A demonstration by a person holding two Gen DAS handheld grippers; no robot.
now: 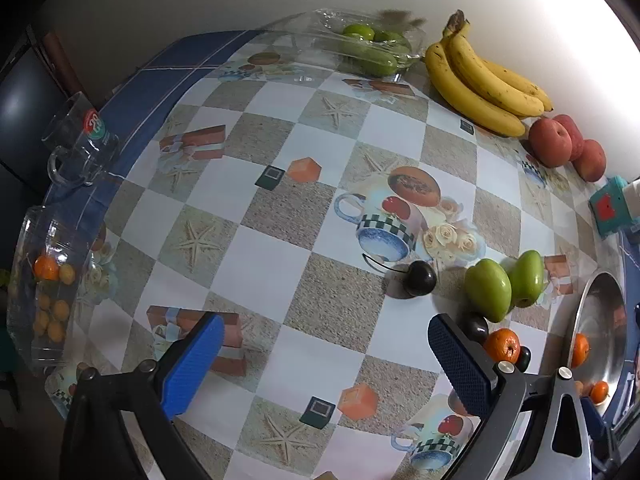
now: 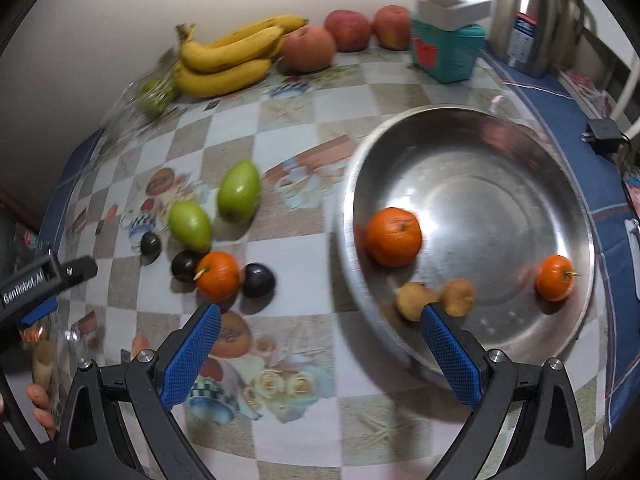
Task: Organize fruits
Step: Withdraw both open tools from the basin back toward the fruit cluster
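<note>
My left gripper (image 1: pixel 324 360) is open and empty above the checked tablecloth. Ahead of it to the right lie two green fruits (image 1: pixel 488 290), dark plums (image 1: pixel 419 278) and an orange tangerine (image 1: pixel 503 345). My right gripper (image 2: pixel 320 344) is also open and empty, at the near rim of a steel bowl (image 2: pixel 520 184). In the bowl lie two tangerines (image 2: pixel 394 236) and two small brownish fruits (image 2: pixel 414 301). To the left of the bowl sit the two green fruits (image 2: pixel 238 192), a tangerine (image 2: pixel 218 275) and three plums (image 2: pixel 259 280).
Bananas (image 1: pixel 480 80), red apples (image 1: pixel 550 142) and a clear dish of green fruits (image 1: pixel 372 46) line the wall. A glass mug (image 1: pixel 78 140) and a clear container of small orange fruits (image 1: pixel 50 288) stand at the left edge. A teal box (image 2: pixel 446 54) and steel flask (image 2: pixel 528 16) stand behind the bowl.
</note>
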